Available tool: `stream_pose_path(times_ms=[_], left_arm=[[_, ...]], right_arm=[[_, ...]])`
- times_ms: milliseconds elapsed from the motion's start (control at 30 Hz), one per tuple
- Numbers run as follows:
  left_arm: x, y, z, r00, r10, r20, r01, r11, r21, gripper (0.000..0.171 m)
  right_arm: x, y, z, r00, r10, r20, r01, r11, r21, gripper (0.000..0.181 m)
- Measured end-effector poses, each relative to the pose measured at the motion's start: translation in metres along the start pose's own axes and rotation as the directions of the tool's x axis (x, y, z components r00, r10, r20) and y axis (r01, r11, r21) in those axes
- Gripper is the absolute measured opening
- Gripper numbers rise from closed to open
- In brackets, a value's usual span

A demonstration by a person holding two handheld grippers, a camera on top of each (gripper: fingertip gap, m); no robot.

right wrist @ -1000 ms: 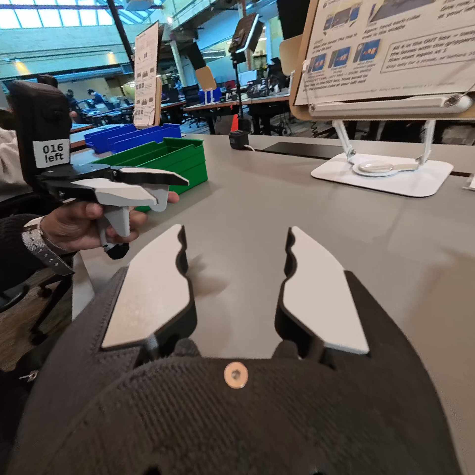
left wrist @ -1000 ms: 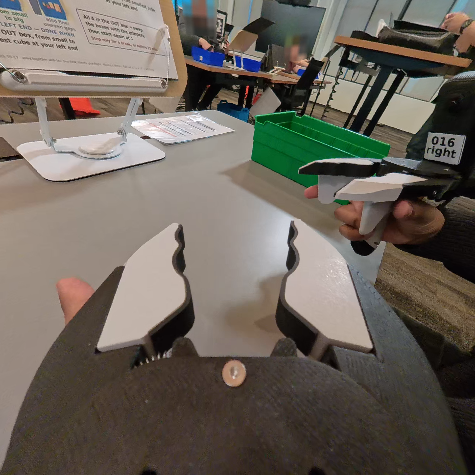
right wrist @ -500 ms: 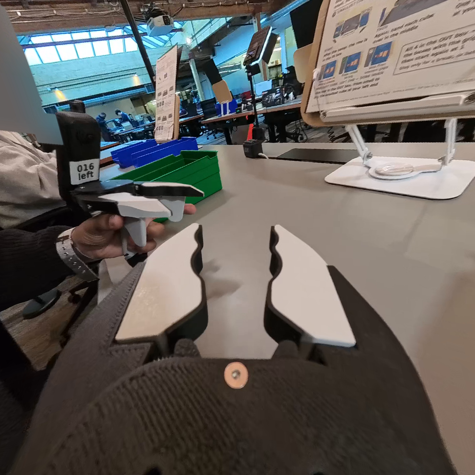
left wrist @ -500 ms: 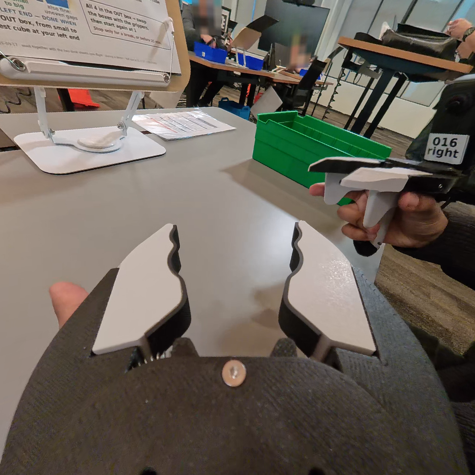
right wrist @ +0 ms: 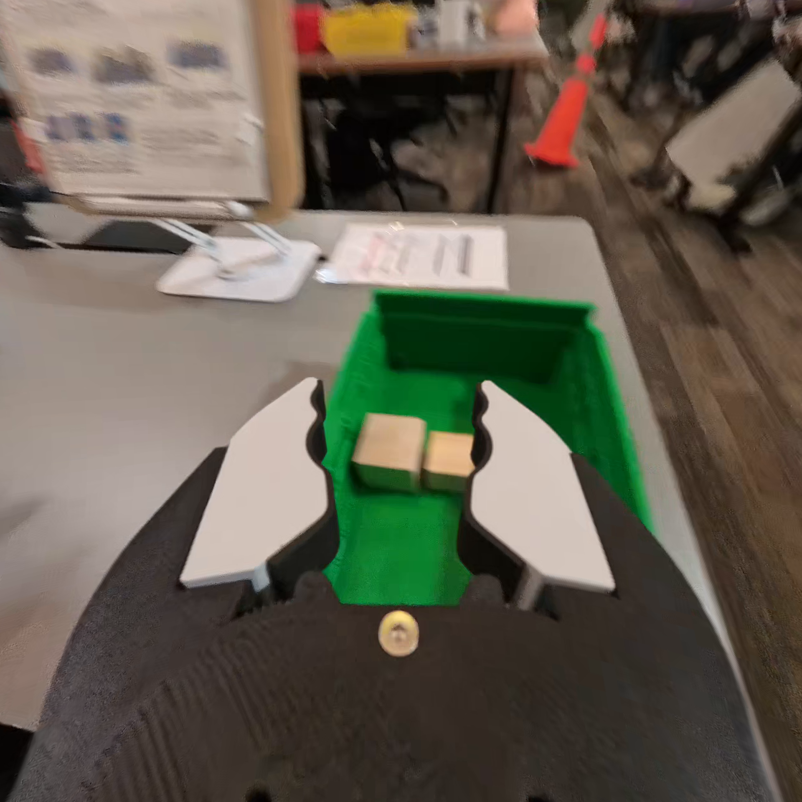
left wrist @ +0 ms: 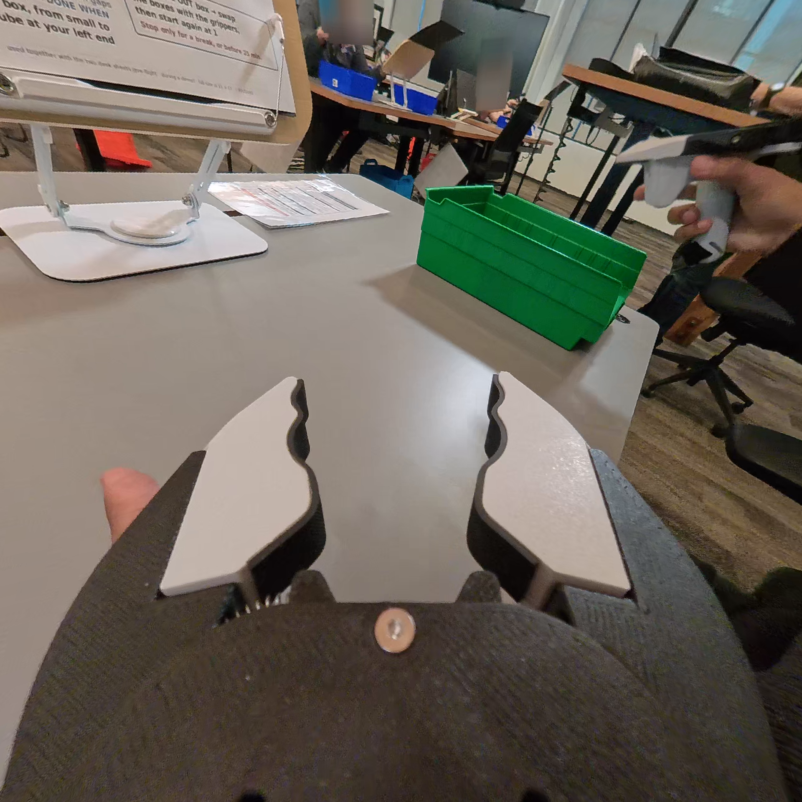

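Fingers spread wide on the left gripper (left wrist: 397,386), with nothing between them but bare grey table (left wrist: 217,347), and a fingertip of the hand holding it peeks out at its left side. Ahead and to its right a green bin (left wrist: 520,260) sits near the table's corner, and above the far end of that bin a hand (left wrist: 746,208) holds the right gripper, seen edge-on at the frame's border. From the right gripper (right wrist: 399,386) itself, blurred by movement, the fingers also stand apart and empty, hanging above the same green bin (right wrist: 607,412) and looking down into it. Two pale wooden blocks lie on the bin floor, touching side by side: a bigger block (right wrist: 388,451) on the left and a smaller block (right wrist: 447,460) on the right, partly hidden by the right finger. Beyond the bin lies a printed sheet (right wrist: 421,256) flat on the table, and left of it a white stand (left wrist: 130,243) props up a board with an instruction page (left wrist: 143,39). An orange cone (right wrist: 560,126) stands on the wood floor behind.
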State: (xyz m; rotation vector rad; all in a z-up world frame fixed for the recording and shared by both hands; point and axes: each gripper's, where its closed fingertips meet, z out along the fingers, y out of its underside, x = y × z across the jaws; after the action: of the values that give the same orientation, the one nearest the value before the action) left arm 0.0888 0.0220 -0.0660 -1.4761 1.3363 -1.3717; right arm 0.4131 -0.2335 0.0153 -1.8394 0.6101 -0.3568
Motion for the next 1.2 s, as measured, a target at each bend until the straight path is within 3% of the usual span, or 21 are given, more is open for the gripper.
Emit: stream_pose_path(times_ms=[133, 333, 433, 733, 833, 933, 1200], left_arm=[[0.002, 0.001, 0.001, 1.0, 0.002, -0.005, -0.002, 1.0, -0.007, 0.081], [0.002, 0.002, 0.002, 1.0, 0.0, -0.001, 0.0, 1.0, -0.01, 0.08], [0.002, 0.003, 0.003, 1.0, -0.002, -0.002, 0.002, 1.0, -0.014, 0.08], [0.004, 0.005, 0.004, 1.0, -0.003, -0.008, 0.003, 1.0, -0.021, 0.079], [0.004, 0.005, 0.003, 1.0, -0.004, -0.008, 0.004, 1.0, -0.019, 0.079], [0.004, 0.005, 0.004, 1.0, -0.004, -0.007, 0.004, 1.0, -0.023, 0.079], [0.003, 0.008, 0.005, 1.0, -0.006, -0.006, 0.006, 1.0, -0.03, 0.078]], right_arm=[[0.091, 0.033, -0.005, 0.983, 0.097, -0.158, -0.124, 0.977, -0.174, 0.057], [0.144, 0.08, -0.012, 0.961, 0.006, -0.275, -0.124, 0.902, -0.413, 0.056], [0.145, 0.096, -0.013, 0.965, -0.044, -0.26, -0.098, 0.855, -0.51, 0.058], [0.139, 0.114, -0.008, 0.972, -0.124, -0.2, -0.033, 0.769, -0.638, 0.055], [0.14, 0.12, -0.007, 0.972, -0.14, -0.188, -0.024, 0.736, -0.676, 0.045], [0.141, 0.127, -0.008, 0.974, -0.182, -0.132, 0.032, 0.695, -0.719, 0.018], [0.137, 0.13, -0.008, 0.994, -0.047, -0.102, -0.041, 0.696, -0.717, 0.009]])
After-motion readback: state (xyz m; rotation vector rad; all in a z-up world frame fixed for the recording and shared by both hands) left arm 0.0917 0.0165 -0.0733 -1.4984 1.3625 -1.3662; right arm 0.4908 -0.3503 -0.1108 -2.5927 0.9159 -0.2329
